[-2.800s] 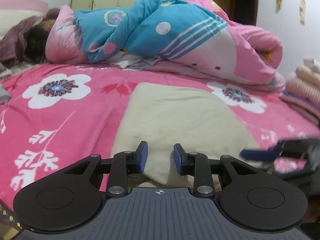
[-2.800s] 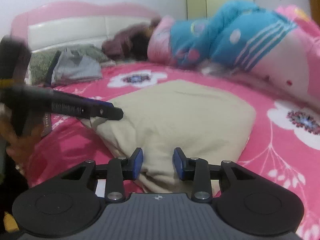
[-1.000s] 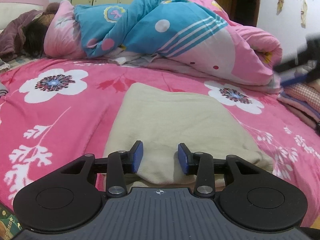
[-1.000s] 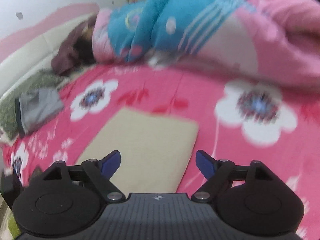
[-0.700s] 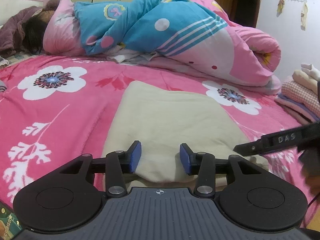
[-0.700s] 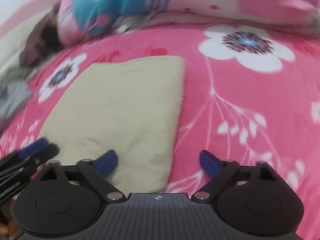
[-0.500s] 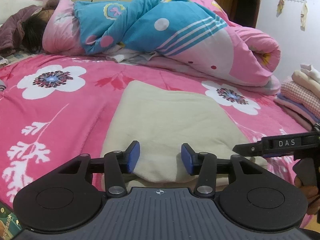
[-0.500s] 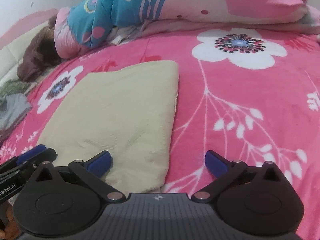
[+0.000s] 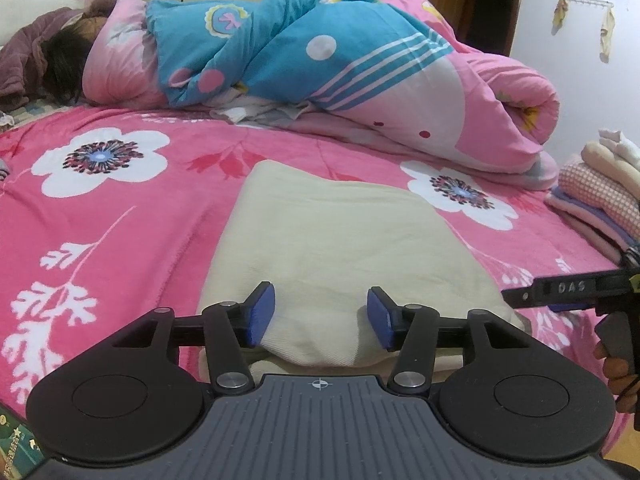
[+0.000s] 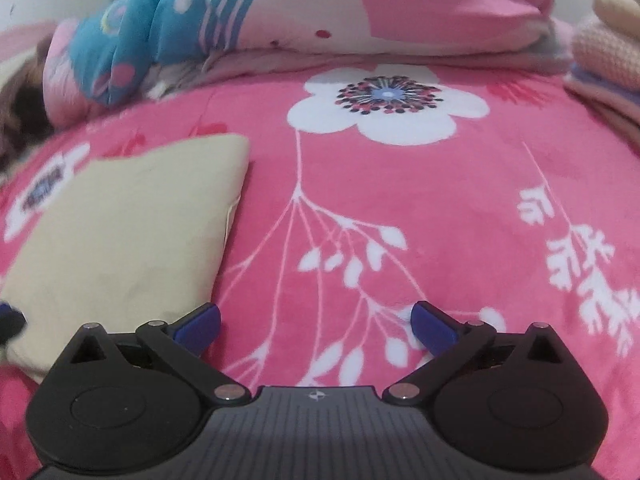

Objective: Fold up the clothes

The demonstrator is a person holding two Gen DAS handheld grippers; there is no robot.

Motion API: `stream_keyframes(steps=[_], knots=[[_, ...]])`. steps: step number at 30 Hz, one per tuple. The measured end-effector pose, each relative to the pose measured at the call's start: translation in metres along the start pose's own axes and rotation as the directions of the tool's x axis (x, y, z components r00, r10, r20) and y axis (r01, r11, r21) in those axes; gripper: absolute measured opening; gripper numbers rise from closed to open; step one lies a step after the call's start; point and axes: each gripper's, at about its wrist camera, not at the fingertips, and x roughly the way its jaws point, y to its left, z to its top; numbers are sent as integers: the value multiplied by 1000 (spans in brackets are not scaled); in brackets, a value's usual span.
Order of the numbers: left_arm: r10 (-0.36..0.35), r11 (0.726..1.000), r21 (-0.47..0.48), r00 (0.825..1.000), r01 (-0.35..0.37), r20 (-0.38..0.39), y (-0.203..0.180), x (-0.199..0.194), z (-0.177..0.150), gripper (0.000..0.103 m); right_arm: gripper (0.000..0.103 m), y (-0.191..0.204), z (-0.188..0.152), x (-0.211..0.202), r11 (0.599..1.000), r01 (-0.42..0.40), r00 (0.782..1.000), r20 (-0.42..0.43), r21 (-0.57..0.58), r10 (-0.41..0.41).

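Both tongs had let go. Left tongs (image 9: pixel 321 316) hung low over the near edge of the cloth (image 9: pixel 340 248), and their jaws were opening. The soft edge sat in the gap between the blue pads (image 9: pixel 262 314), but the pads did not press on it. A little while before, that gap was much smaller, so the pinch was gone now.

Right tongs (image 10: pixel 316 326) were as wide as they could go and held nothing. One second before, they looked down on the cloth from higher up. Now they sat low, just off the right side of the cloth, over the bare pink bed (image 10: pixel 400 208). From the left view, one black finger of the right tongs (image 9: pixel 560 293) showed at the cloth's right corner.

Cloth lay flat on the bed as a neat cream block with tidy edges. It looked like this fold was done. Near the far right sat a stack (image 9: pixel 600 196) of folded things. The next step was likely to pick the cloth up and put it there, or to fold it once more. Someone lay under a quilt (image 9: pixel 320 52) at the back of the bed.
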Motion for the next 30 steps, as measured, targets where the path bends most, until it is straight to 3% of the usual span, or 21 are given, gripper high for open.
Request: stream_keyframes(steps=[4, 10, 15, 19, 21, 24, 27, 29, 30], knots=[[-2, 1000, -3, 1000, 2, -2, 1, 1, 1, 52, 103, 10, -3, 2, 996, 46, 999, -19, -75, -47], [-5, 1000, -7, 1000, 5, -4, 1, 0, 1, 53, 103, 6, -1, 3, 997, 27, 999, -42, -78, -31], [-7, 1000, -11, 1000, 7, -6, 1, 0, 1, 53, 103, 2, -9, -2, 992, -5, 1000, -9, -127, 4], [-21, 999, -29, 1000, 20, -9, 4, -1, 2, 53, 103, -1, -2, -17, 997, -7, 999, 39, -73, 10], [-29, 999, -39, 1000, 29, -10, 6, -1, 2, 53, 103, 3, 2, -34, 996, -59, 991, 120, -68, 67], [-29, 999, -37, 1000, 29, -9, 6, -1, 2, 53, 100, 11, 6, -52, 980, -176, 960, 203, -94, 192], [-24, 999, -30, 1000, 24, -8, 5, -1, 1, 53, 89, 23, 8, -52, 956, -252, 937, 209, -150, 279], [-25, 999, -30, 1000, 25, -8, 5, -1, 1, 53, 67, 33, 8, -46, 945, -264, 936, 187, -193, 299], [-26, 999, -31, 1000, 26, -8, 5, -1, 1, 53, 62, 37, 6, -43, 941, -264, 936, 178, -214, 303]])
